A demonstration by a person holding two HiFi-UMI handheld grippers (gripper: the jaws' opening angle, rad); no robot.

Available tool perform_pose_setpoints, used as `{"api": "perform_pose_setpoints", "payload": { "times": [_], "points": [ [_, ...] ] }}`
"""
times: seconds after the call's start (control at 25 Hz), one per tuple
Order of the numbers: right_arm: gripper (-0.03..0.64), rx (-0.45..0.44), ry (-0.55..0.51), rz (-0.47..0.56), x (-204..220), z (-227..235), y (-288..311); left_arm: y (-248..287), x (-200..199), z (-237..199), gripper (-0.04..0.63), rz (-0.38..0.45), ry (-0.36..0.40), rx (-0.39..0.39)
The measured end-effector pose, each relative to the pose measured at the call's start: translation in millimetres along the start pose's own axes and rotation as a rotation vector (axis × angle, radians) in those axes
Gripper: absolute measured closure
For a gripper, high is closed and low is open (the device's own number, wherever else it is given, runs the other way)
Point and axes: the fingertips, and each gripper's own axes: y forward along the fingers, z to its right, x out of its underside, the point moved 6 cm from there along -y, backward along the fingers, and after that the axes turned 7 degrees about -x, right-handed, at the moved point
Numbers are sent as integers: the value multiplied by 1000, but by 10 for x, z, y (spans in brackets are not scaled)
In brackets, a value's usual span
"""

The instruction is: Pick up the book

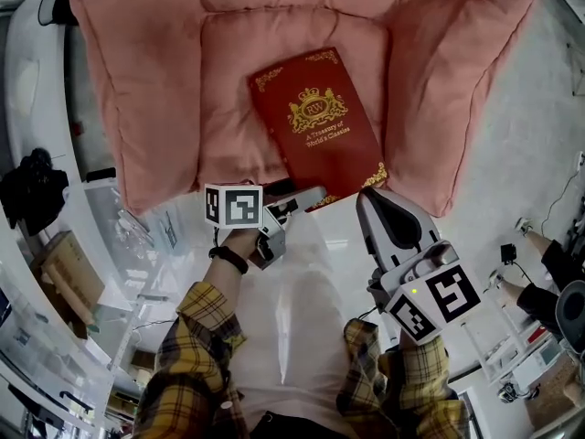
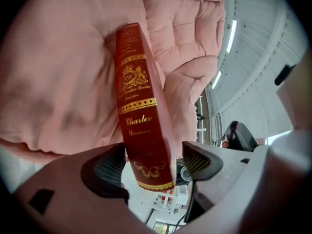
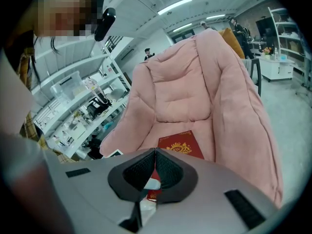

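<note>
Book [image 1: 315, 122] lies flat on the seat of the pink armchair [image 1: 137, 80], near corner at the seat's front edge; not lifted yet. My left gripper [image 2: 155, 165] has its jaws spread either side of the spine end, not clamped. Right gripper [image 3: 154, 172] is pinched closed on nothing, short of the front edge. Left to do, as I judge it: close and lift.

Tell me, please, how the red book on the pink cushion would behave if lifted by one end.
The book looks a stiff hardcover, so probably no flopping. The left tongs straddle its near end, so it may tilt. Its smooth cover could slip.
</note>
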Motion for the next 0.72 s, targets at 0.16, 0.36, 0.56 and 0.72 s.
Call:
{"api": "perform_pose_setpoints", "payload": {
  "times": [0.16, 0.36, 0.56, 0.72],
  "points": [
    [598, 5, 0, 8, -55, 34, -46, 27, -234, 130, 239, 51, 16, 18],
    [598, 14, 11, 10, -27, 43, -71, 68, -521, 202, 239, 85, 41, 32],
    [598, 25, 26, 13, 8, 77, -102, 142, -634, 202, 239, 63, 47, 12],
    [598, 33, 34, 19, -10, 78, -130, 160, -655, 183, 260, 74, 25, -28]
  ]
}}
